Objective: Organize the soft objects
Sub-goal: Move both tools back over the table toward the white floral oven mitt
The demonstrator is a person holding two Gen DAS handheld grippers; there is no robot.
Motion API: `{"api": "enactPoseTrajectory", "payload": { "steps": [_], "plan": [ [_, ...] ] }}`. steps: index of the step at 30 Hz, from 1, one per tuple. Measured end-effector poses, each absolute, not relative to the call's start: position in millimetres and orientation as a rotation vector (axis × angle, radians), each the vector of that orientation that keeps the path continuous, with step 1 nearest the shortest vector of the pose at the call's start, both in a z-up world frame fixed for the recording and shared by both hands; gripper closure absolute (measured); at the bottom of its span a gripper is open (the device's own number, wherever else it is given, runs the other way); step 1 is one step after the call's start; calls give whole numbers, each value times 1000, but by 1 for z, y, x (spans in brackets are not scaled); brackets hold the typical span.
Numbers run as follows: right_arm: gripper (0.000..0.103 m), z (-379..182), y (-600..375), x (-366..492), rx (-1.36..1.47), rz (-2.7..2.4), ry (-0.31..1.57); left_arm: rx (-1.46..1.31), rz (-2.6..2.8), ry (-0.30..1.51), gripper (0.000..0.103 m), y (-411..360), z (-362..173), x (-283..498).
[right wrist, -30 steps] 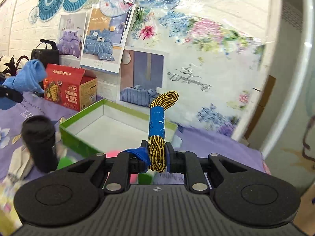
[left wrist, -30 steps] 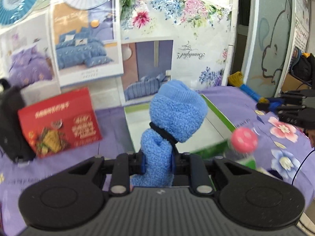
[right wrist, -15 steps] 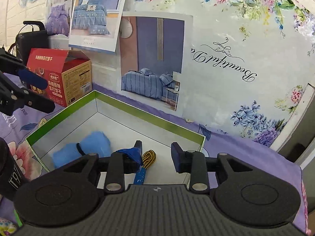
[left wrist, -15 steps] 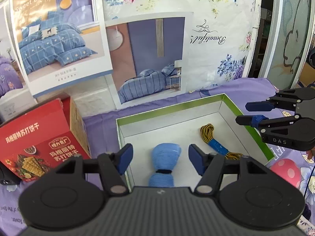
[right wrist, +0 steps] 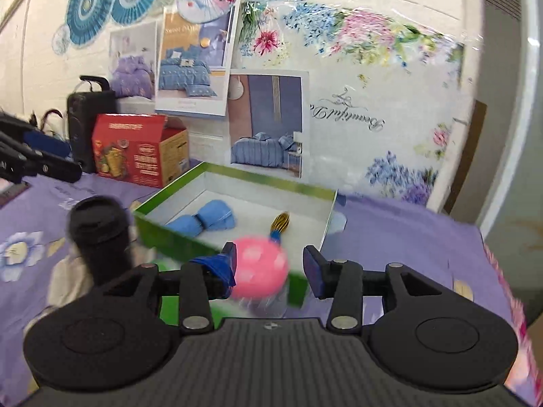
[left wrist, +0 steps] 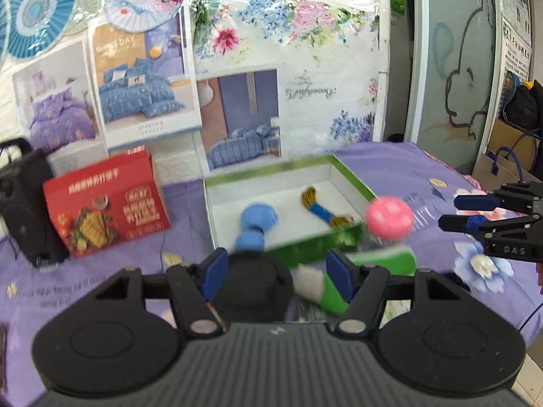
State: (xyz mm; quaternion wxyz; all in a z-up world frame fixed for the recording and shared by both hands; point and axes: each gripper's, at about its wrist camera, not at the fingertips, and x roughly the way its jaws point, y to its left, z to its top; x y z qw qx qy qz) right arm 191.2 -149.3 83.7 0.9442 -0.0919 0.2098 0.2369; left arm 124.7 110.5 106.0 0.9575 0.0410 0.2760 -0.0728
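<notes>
A green-rimmed white box [left wrist: 349, 178] [right wrist: 176, 234] holds the tied blue towel [left wrist: 258, 225] [right wrist: 203, 220] and the yellow-black rope bundle with blue tape [left wrist: 322, 208] [right wrist: 280, 225]. My left gripper [left wrist: 275, 271] is open, pulled back in front of the box, with a black cylinder [left wrist: 254, 288] [right wrist: 100, 234] between its fingers. My right gripper [right wrist: 271, 266] is open around a pink dotted ball-topped item [right wrist: 259, 268] [left wrist: 388, 217], not closed on it. A white and green soft item [left wrist: 325, 279] lies by the box's front.
A red snack carton [left wrist: 108, 207] [right wrist: 135, 156] and a black speaker [left wrist: 23, 203] [right wrist: 90, 125] stand left of the box on the purple floral cloth [left wrist: 407, 176]. Posters cover the wall behind. The other gripper shows in each view, the right one [left wrist: 475, 213] and the left one [right wrist: 40, 159].
Both grippers let go of the towel and rope into the box, then drew back from it toward the near items. Both are open now.
</notes>
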Motion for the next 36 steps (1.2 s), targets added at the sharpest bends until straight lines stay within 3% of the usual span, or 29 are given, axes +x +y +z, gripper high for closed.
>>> {"api": "enactPoseTrajectory", "payload": {
  "steps": [6,17,28,36],
  "plan": [
    [73,46,-170,117,-29,418,391,18,-140,624,36,98,63,72],
    [70,-20,-180,78,129,268,561,-9,-27,752,36,107,4,35],
    [70,-5,-184,82,174,231,614,3,-17,752,36,104,2,42],
    [69,4,-166,75,19,342,582,190,-108,721,36,88,7,61]
  ]
}}
